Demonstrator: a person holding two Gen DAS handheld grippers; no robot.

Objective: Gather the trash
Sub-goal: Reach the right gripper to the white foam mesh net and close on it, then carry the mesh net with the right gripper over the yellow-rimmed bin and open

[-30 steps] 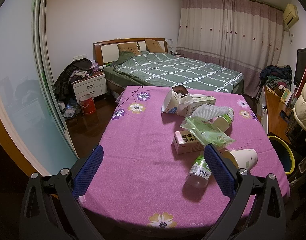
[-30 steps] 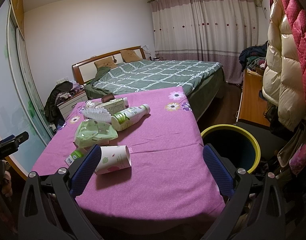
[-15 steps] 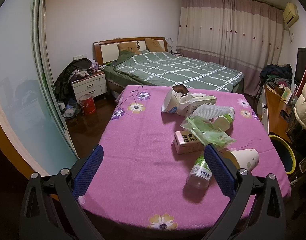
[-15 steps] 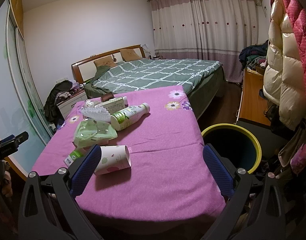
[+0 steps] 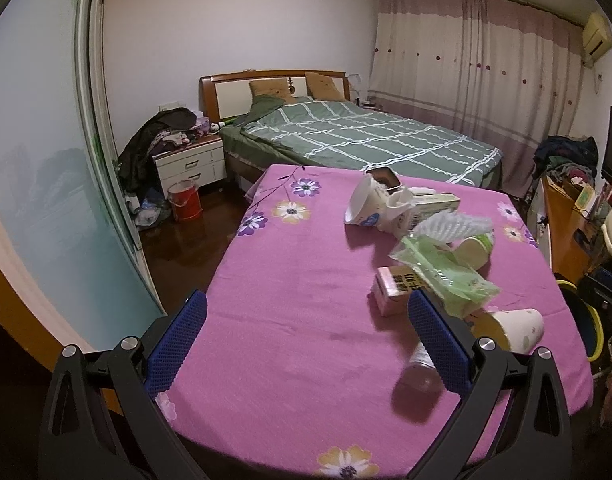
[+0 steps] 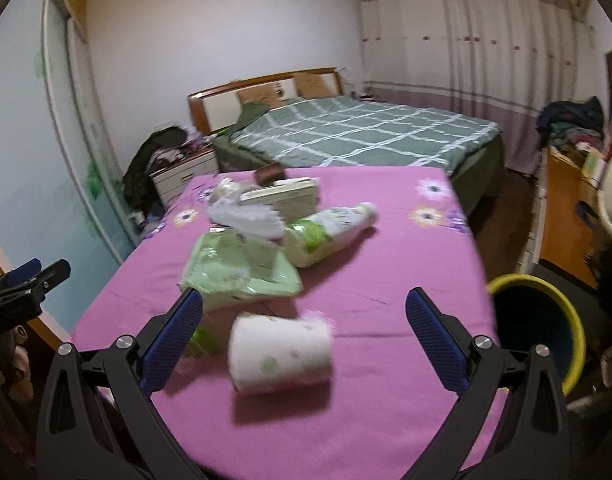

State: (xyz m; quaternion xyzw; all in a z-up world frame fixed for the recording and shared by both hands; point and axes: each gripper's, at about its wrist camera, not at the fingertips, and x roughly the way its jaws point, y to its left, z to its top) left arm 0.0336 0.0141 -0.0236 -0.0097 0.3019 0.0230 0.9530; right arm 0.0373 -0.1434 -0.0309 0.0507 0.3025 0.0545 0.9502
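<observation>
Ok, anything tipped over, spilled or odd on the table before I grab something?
Nothing spilled that I can see. The paper cup lies on its side, as does the green-label bottle; a torn white cup sits crumpled further back. Both tongs are open and empty.

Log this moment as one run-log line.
left hand-held gripper open, idle | right hand-held gripper open over paper cup | bin beside table

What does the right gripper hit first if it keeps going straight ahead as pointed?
Likely the tipped paper cup, lying between the open fingers of the right gripper on the purple tablecloth. Motion blur makes depth uncertain.
</observation>
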